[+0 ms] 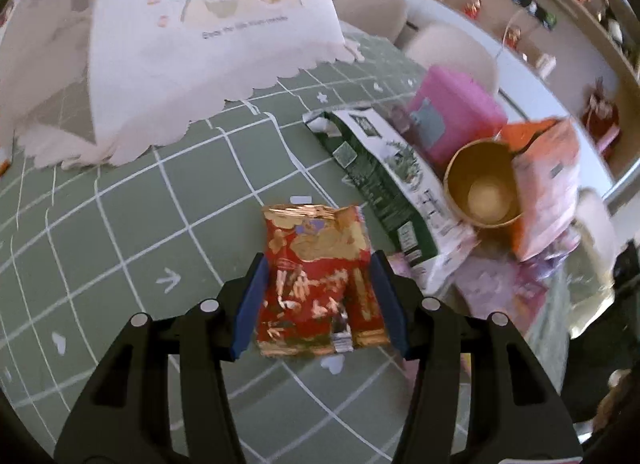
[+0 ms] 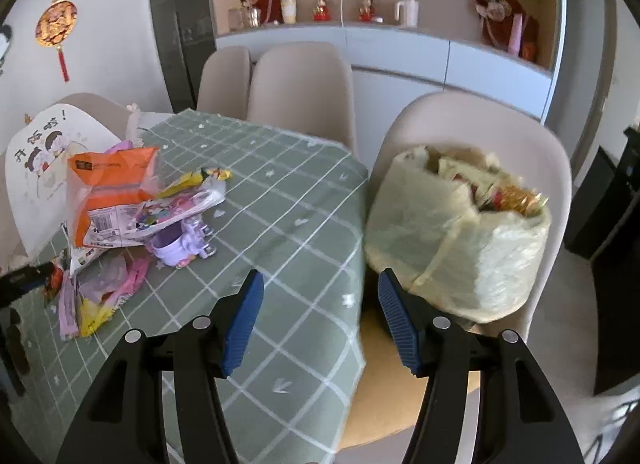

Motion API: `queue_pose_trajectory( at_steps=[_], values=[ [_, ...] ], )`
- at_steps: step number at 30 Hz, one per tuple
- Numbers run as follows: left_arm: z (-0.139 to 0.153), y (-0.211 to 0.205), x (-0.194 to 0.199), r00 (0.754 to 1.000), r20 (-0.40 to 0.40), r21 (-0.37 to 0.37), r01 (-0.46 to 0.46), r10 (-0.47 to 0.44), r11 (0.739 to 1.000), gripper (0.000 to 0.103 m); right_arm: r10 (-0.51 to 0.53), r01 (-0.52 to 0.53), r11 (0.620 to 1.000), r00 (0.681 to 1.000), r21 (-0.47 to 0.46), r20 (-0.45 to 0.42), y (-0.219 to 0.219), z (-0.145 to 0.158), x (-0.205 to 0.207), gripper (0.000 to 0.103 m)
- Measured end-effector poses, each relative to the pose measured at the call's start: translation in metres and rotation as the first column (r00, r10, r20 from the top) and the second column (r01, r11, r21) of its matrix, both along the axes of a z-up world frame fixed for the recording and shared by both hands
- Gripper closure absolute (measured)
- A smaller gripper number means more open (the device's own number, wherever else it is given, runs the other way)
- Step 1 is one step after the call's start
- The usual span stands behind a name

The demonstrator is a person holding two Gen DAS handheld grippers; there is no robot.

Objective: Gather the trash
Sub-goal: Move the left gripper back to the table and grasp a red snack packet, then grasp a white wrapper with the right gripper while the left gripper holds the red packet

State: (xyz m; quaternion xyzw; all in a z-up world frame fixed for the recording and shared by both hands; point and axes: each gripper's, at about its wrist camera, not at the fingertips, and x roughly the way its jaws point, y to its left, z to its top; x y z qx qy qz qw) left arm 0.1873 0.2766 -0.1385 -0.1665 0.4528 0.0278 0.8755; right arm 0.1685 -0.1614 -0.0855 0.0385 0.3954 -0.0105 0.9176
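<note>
Your worktop, under its green grid cloth, carries a heap of wrappers on its left side, and to its right a pale trash bag, already stuffed, sits on a beige chair. In that heap lie an orange packet, a green-and-white packet and 1 gold paper cup on its side. Your left tool is clamped on a red-and-gold snack wrapper above the cloth, while your right tool is spread wide with nothing in it, near the worktop's right edge.
</note>
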Motion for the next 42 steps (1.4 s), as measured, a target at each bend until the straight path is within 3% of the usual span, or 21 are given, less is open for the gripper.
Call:
queue_pose_trajectory(
  at_steps=[5,10,12,13,23,31,35,40,42],
  values=[
    [-0.005,0.002,0.006,1.0,-0.024,-0.016,-0.008,0.007,1.0,0.054,0.08,-0.079,0.997,0.994,0.018,-0.071,0.024,-0.01,0.016,0.046],
    [-0.007,0.002,0.007,1.0,-0.026,-0.026,-0.009,0.008,1.0,0.056,0.152,-0.15,0.988,0.987,0.031,-0.048,0.043,-0.006,0.026,0.046],
    [-0.006,0.003,0.006,1.0,-0.023,-0.054,-0.007,0.006,0.998,0.065,0.167,-0.166,0.986,0.985,0.024,-0.045,0.049,-0.005,0.031,0.046],
    [-0.006,0.003,0.006,1.0,-0.023,-0.062,-0.004,0.002,0.998,0.084,0.174,-0.174,0.985,0.984,0.019,-0.046,0.052,-0.006,0.032,0.046],
    [0.024,-0.033,-0.005,0.989,0.034,-0.091,0.147,-0.145,0.985,0.087,0.161,-0.158,0.986,0.985,0.055,-0.063,0.056,-0.009,0.055,0.046],
    [0.033,-0.089,-0.019,0.947,0.057,-0.147,0.321,-0.316,0.936,0.087,0.152,-0.146,0.98,0.988,0.134,-0.035,0.081,0.002,0.099,0.046],
    [0.033,-0.108,-0.022,0.93,0.056,-0.146,0.367,-0.363,0.919,0.087,0.124,-0.116,0.986,0.99,0.118,-0.064,0.093,-0.009,0.125,0.046],
    [0.033,-0.124,-0.026,0.918,0.063,-0.172,0.396,-0.391,0.902,0.087,0.135,-0.094,0.973,0.972,0.212,-0.19,0.085,-0.036,0.15,0.047],
    [0.035,-0.13,-0.025,0.914,0.064,-0.175,0.406,-0.401,0.897,0.087,0.157,-0.106,0.96,0.969,0.26,-0.188,0.078,-0.039,0.149,0.057]
  ],
)
